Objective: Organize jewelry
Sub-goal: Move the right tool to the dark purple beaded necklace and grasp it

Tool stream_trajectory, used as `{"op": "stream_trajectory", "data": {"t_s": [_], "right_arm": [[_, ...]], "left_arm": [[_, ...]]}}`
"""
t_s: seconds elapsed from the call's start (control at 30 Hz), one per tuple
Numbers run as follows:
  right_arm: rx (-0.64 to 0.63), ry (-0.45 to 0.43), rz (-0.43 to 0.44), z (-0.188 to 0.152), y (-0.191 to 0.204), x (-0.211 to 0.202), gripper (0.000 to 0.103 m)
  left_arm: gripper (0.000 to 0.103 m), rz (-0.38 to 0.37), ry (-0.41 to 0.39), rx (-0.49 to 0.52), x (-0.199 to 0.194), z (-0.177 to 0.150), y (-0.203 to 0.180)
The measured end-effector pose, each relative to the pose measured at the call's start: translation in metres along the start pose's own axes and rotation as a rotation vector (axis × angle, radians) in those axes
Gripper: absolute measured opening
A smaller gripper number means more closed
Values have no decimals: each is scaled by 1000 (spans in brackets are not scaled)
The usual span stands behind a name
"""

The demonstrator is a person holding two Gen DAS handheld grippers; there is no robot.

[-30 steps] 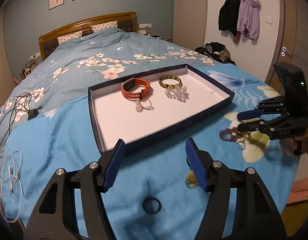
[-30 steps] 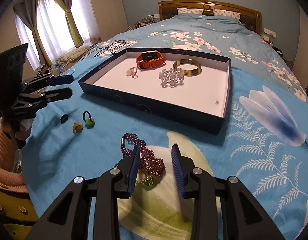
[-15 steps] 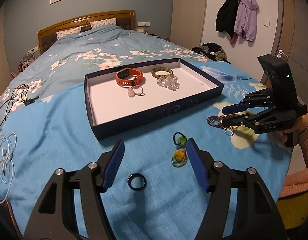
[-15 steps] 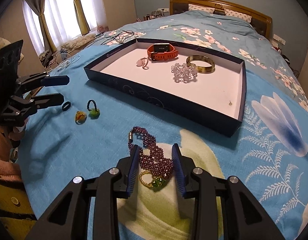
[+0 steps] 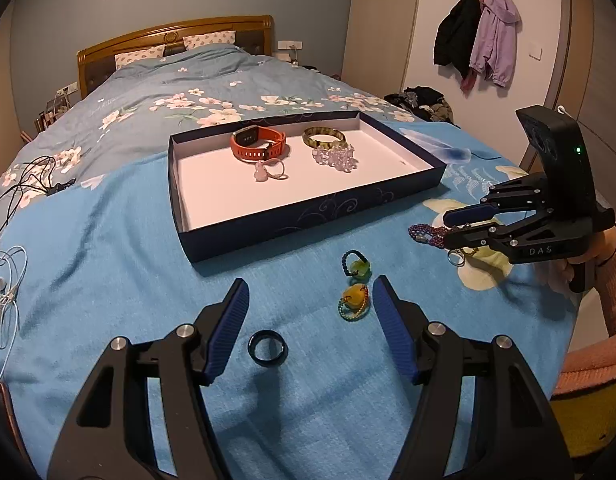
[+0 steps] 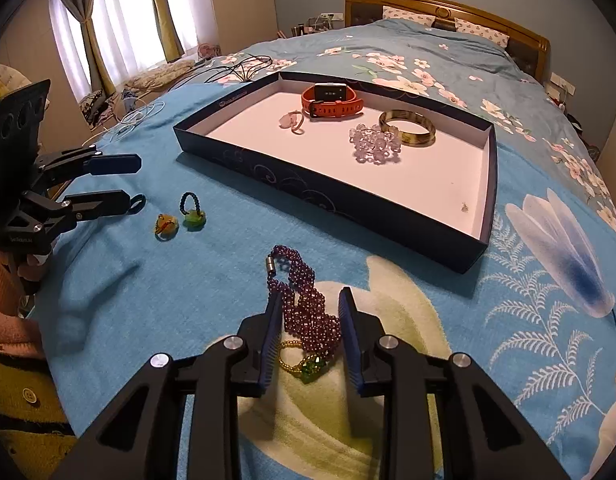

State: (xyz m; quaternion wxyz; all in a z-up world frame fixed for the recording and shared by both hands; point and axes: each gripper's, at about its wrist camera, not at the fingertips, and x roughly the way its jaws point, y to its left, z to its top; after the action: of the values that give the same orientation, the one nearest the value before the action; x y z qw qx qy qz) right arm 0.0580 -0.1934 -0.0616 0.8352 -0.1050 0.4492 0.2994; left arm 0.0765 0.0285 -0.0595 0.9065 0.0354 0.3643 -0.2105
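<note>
A dark blue tray [image 5: 319, 216] [image 6: 339, 196] on the blue blanket holds an orange watch [image 5: 258, 145] [image 6: 331, 101], a gold bangle [image 5: 323, 137] [image 6: 407, 128], a crystal bracelet [image 5: 335, 157] [image 6: 373, 143] and a pink ring [image 5: 268, 171] [image 6: 291, 121]. My left gripper [image 5: 311, 312] [image 6: 126, 182] is open above a black ring [image 5: 268, 349] [image 6: 136, 202], beside a yellow ring [image 5: 352, 301] [image 6: 166, 225] and a green ring [image 5: 355, 265] [image 6: 192, 213]. My right gripper [image 6: 309, 322] [image 5: 451, 226] is open, its fingers either side of a purple bead necklace [image 6: 308, 304] [image 5: 425, 234] and a gold-green ring [image 6: 304, 364].
White earphone cables [image 5: 4, 292] and black cords [image 5: 24, 176] lie on the bed at the left. Coats [image 5: 479, 36] hang on the far wall. Clothes [image 5: 423, 100] are piled beyond the tray.
My left gripper has pulled back from the tray, so the three loose rings now lie at its fingers. My right gripper has moved forward so the necklace sits between its fingers.
</note>
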Motion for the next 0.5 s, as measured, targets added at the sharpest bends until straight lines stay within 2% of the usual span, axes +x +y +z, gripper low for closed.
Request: {"op": "stream_trajectory", "data": {"t_s": [0.3, 0.4, 0.5], "right_arm": [[-13, 2, -21, -3, 4, 0, 29], [-9, 5, -19, -5, 3, -3, 34], [-8, 4, -24, -8, 4, -6, 35]], "left_arm": [[65, -1, -4, -19, 0, 1, -1], [65, -3, -3, -17, -1, 1, -2], [65, -7, -5, -20, -1, 0, -1]]}}
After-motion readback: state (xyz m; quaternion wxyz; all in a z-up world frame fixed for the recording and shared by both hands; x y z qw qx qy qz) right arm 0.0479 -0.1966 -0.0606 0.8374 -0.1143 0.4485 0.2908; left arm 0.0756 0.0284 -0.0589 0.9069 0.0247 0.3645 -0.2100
